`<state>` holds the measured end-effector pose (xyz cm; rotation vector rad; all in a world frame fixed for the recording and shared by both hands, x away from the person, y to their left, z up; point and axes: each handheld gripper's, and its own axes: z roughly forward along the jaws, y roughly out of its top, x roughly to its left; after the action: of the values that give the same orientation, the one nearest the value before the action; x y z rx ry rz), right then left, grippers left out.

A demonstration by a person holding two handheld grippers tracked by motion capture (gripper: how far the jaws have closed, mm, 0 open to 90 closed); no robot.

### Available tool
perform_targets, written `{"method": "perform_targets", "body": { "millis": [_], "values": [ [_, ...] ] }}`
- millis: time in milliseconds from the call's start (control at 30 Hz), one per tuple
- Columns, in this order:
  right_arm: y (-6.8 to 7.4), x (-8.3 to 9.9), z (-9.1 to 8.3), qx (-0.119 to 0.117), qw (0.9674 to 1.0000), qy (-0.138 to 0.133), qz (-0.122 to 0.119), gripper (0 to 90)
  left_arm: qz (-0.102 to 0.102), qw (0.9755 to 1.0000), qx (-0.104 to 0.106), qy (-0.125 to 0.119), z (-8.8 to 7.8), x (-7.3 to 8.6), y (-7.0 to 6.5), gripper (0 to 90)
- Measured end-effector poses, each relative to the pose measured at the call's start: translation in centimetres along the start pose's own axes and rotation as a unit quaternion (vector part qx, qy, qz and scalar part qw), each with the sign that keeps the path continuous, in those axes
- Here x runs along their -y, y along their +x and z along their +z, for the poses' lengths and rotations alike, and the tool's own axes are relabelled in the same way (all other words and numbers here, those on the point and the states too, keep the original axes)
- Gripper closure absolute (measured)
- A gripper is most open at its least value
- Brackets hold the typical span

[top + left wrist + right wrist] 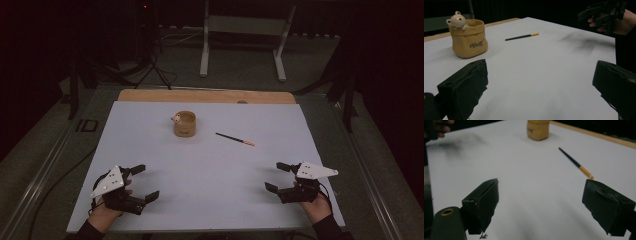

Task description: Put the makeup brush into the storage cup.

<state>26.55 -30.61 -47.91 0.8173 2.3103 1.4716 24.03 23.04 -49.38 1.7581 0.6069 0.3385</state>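
Tan pot (184, 124) with a bear on its rim sits at twelve o'clock on my white worktop (210, 200); the pencil (235, 139) lies at one o'clock. Both tools, left (141, 183) and right (274, 176), gape wide, empty. I'd approach the pencil square across its shaft, low.

Tan pot (184, 124), dark orange-tipped pencil (234, 138)

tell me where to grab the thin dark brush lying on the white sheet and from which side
Grip the brush around the middle of its dark shaft, coming straight down from above with the jaws set across its length. It lies flat on the white sheet and is very thin, so a side approach would likely just push it. The right gripper, open, is nearer.
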Motion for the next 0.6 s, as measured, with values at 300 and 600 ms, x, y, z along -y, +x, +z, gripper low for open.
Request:
{"method": "perform_targets", "body": {
  "millis": [300,600],
  "values": [
    [-0.6,-1.3,0.7,-0.034,0.9975,0.063,-0.001,13.8,0.004,1.0,-0.002,0.001,-0.1,0.0,-0.1,1.1],
    [-2.6,-2.7,2.0,-0.038,0.9944,0.098,0.015,13.9,0.005,1.0,-0.002,0.002,-0.1,0.0,-0.1,1.1]
  ]
}}
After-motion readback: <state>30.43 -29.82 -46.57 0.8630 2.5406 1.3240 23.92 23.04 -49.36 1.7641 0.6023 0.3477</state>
